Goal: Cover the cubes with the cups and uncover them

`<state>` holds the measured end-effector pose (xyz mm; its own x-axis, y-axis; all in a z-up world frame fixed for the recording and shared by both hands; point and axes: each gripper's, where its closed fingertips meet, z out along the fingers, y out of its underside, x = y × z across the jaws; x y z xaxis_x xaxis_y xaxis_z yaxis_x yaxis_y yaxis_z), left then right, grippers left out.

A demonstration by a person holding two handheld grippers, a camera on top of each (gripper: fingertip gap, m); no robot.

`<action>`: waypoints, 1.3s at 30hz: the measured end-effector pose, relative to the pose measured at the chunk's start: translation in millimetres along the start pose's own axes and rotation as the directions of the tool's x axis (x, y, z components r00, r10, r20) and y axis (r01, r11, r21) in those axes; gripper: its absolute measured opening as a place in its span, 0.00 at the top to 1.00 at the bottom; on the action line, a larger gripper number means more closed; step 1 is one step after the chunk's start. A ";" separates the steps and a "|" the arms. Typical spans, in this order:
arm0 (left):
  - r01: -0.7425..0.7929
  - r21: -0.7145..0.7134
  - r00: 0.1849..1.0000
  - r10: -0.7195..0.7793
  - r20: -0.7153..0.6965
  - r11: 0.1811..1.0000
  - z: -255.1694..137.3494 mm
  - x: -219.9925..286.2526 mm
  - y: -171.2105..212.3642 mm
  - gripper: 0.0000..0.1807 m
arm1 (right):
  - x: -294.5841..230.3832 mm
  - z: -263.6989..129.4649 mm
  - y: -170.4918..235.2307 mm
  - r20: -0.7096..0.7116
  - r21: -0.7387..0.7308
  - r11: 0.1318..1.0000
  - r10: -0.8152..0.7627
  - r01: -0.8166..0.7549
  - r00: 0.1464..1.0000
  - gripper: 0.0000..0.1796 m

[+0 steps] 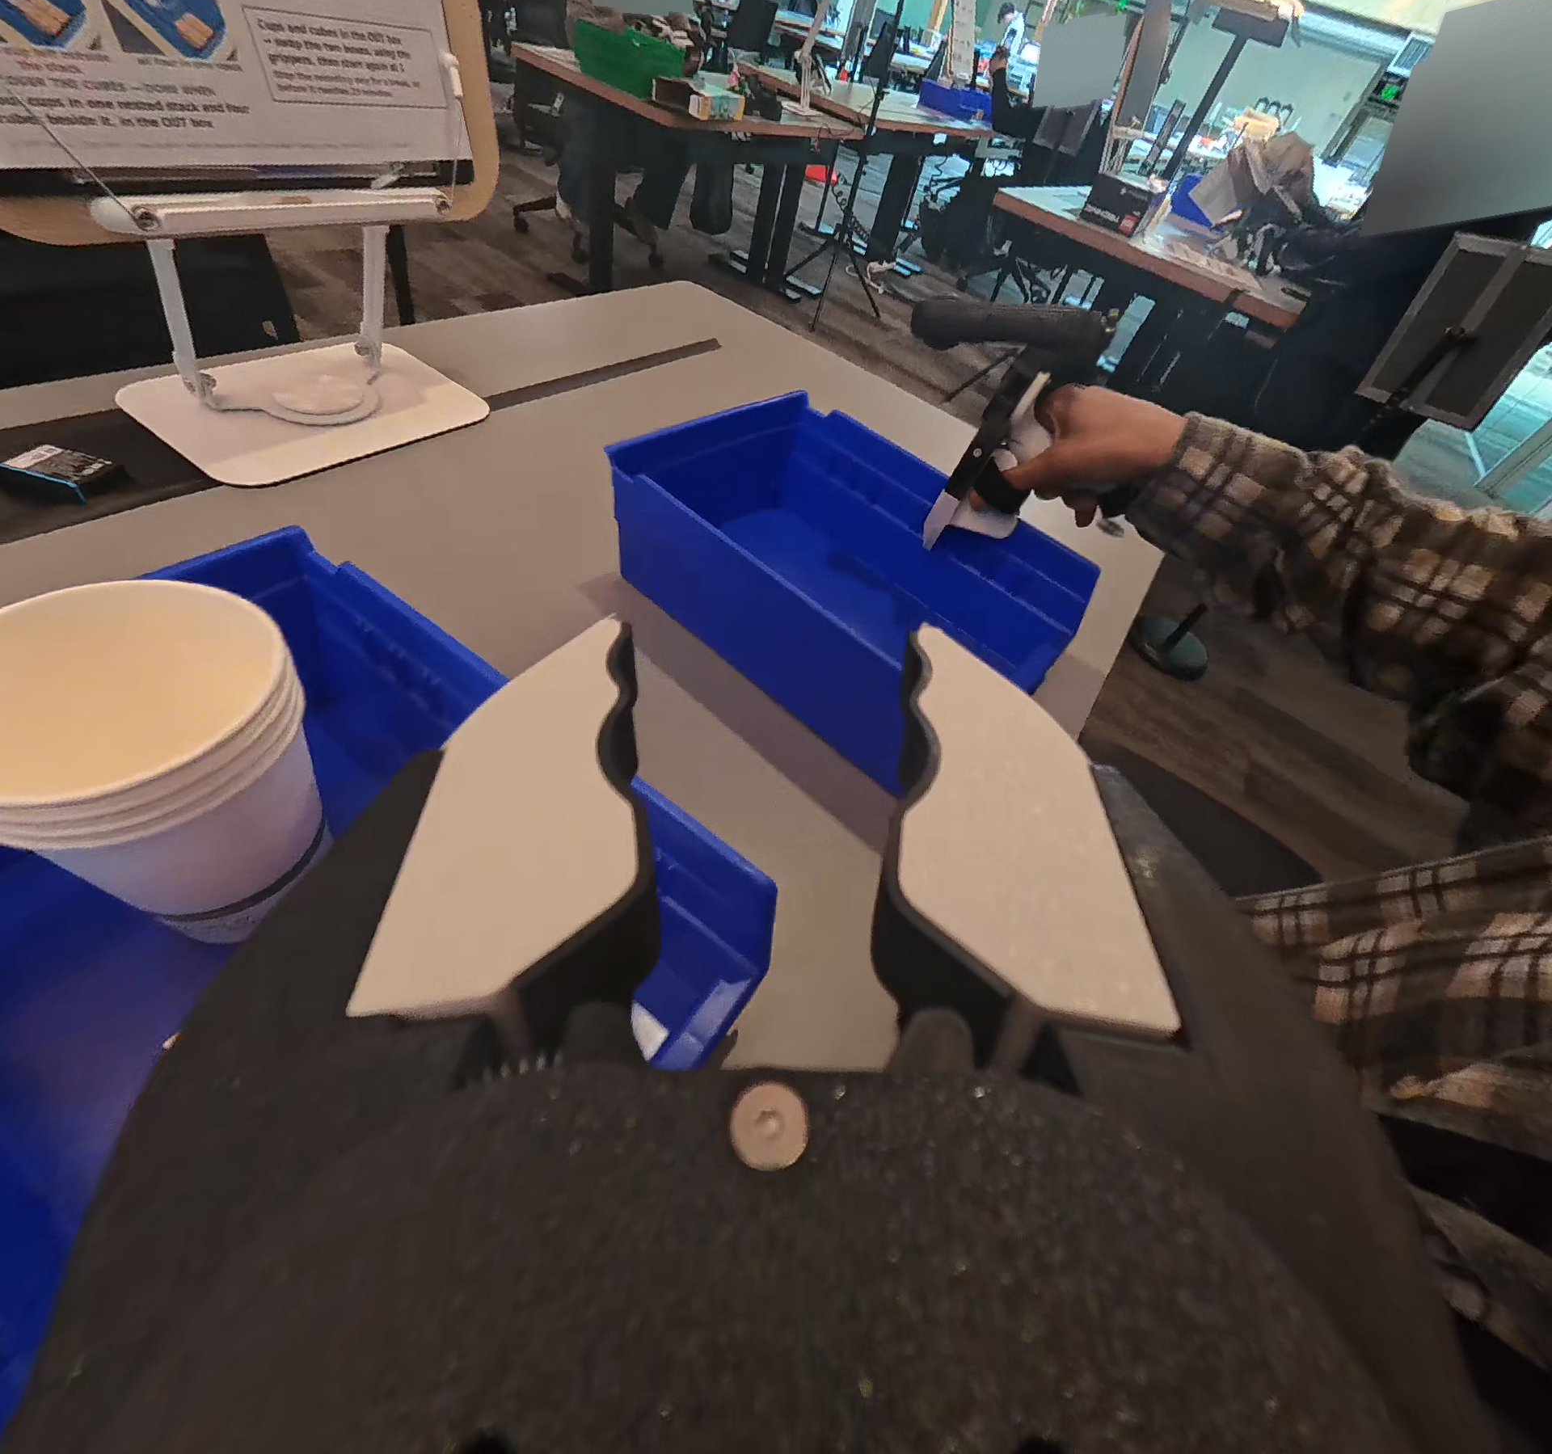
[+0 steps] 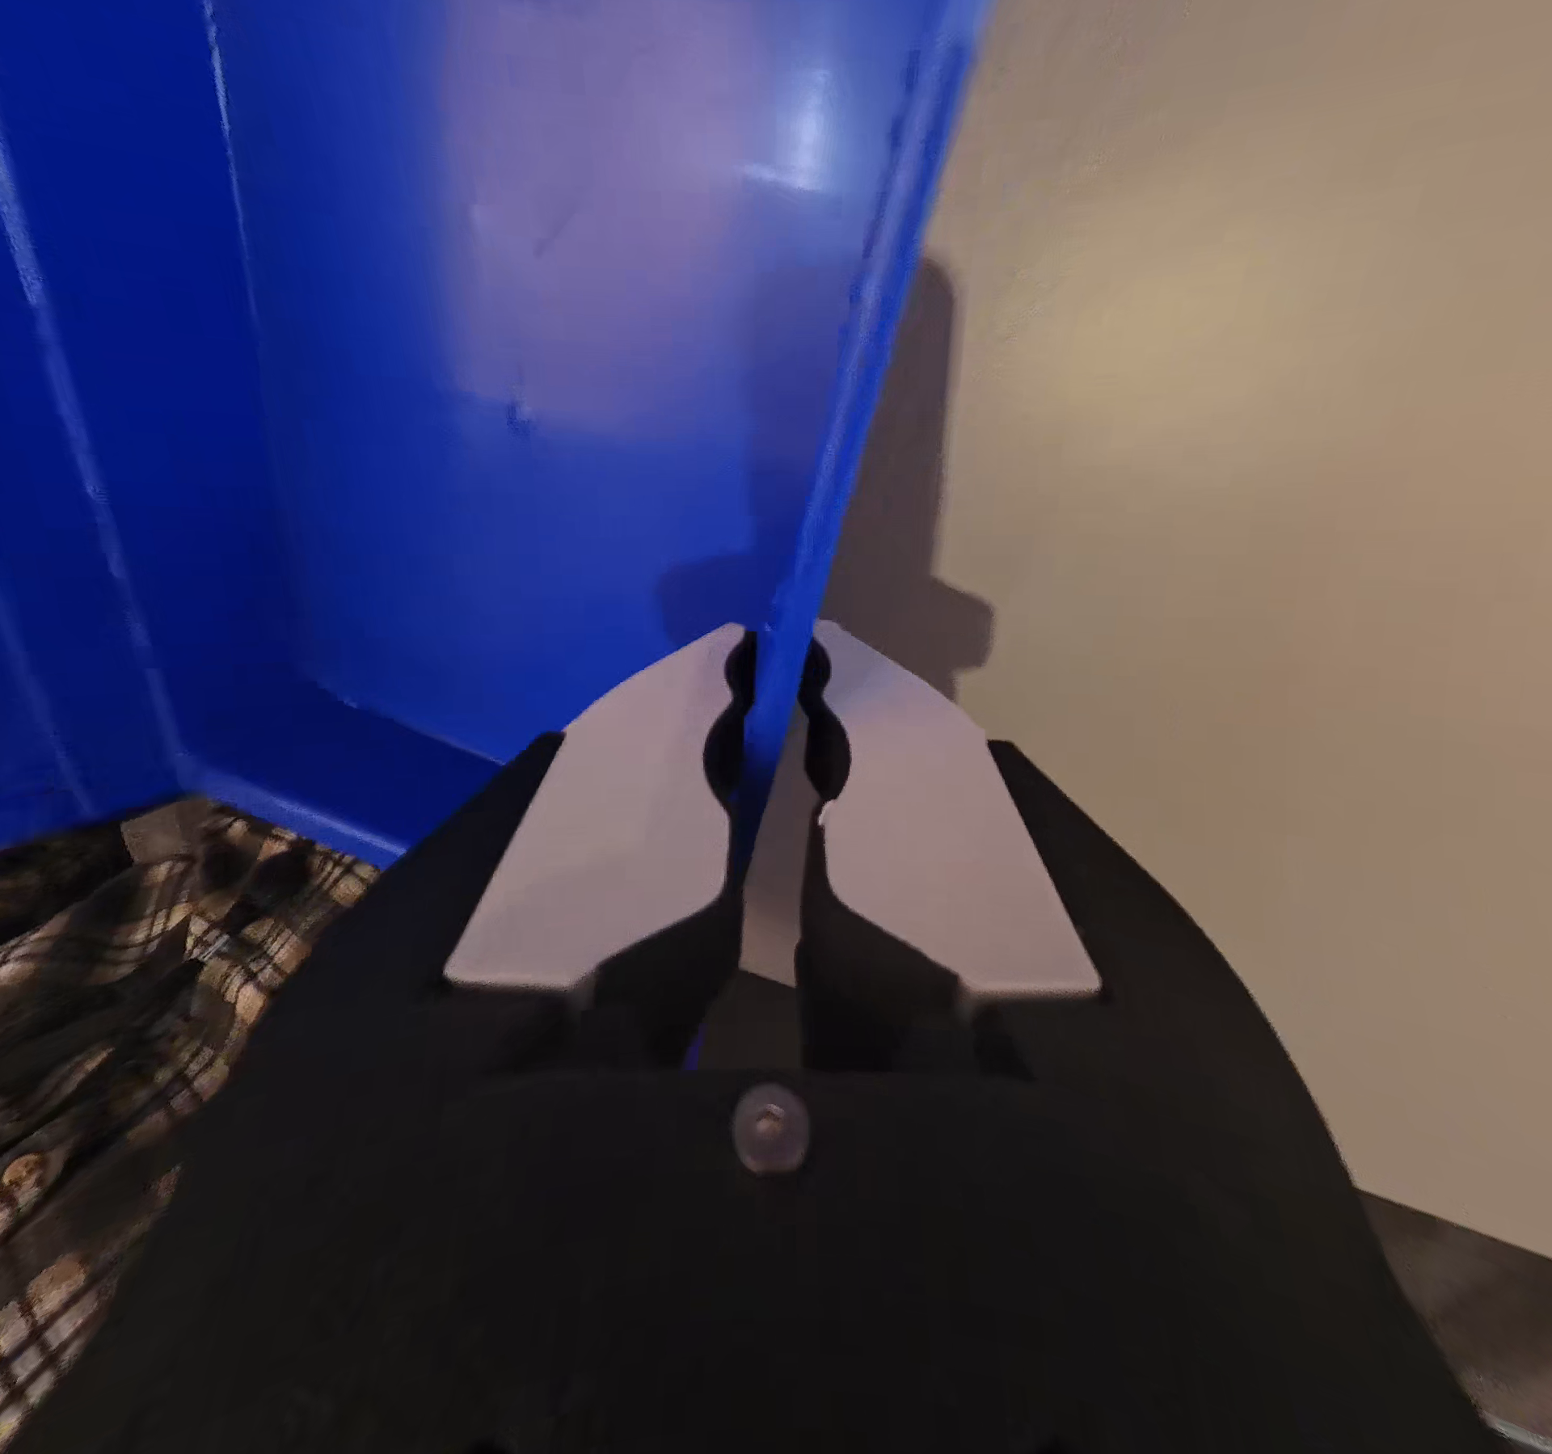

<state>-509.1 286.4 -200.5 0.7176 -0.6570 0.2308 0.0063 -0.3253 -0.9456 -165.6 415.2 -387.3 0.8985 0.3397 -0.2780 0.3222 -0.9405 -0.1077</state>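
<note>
Your right gripper [image 2: 777, 649] is clamped on the wall of the empty bin [image 1: 806, 540]. Left gripper [image 1: 768, 658] hangs spread, w/ nothing in it. Cups [image 1: 151, 742] sit stacked in the 2nd bin [image 1: 403, 683] at 9 o'clock. Can't see cubes.

Both grippers are showing the same build; the left gripper [image 1: 768, 645] is wearing pale grey finger plates with wavy black inner edges on a black textured body; a silver screw [image 1: 768, 1125] is sitting at lower centre; a brown-and-cream plaid sleeve [image 1: 1344, 540] is covering the arm at right.
</note>
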 end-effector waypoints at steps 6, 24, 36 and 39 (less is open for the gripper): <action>0.008 0.014 1.000 -0.008 0.006 1.000 -0.6 -7.8 -1.7 0.68 | 73.3 -18.1 -13.7 -0.102 -0.015 0.999 0.029 -0.031 0.994 0.97; -0.023 -0.074 1.000 0.023 0.002 0.997 55.3 -12.5 24.3 0.73 | 293.0 -78.9 -20.8 -0.227 0.074 0.967 0.253 -0.243 0.940 0.97; 0.011 -0.073 1.000 -0.009 0.026 0.997 62.5 -28.2 27.7 0.74 | 334.4 -88.5 -33.9 -0.229 0.081 0.953 0.303 -0.292 0.925 0.97; 0.013 -0.072 1.000 -0.010 0.029 0.997 61.8 -29.9 27.7 0.74 | 336.2 -88.7 -36.2 -0.224 0.084 0.948 0.319 -0.308 0.921 0.97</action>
<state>-487.3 339.0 -247.8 0.7372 -0.6339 0.2341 -0.0346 -0.3813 -0.9238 151.2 562.8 -392.2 0.9970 0.0113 -0.0769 0.0038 -0.9953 -0.0968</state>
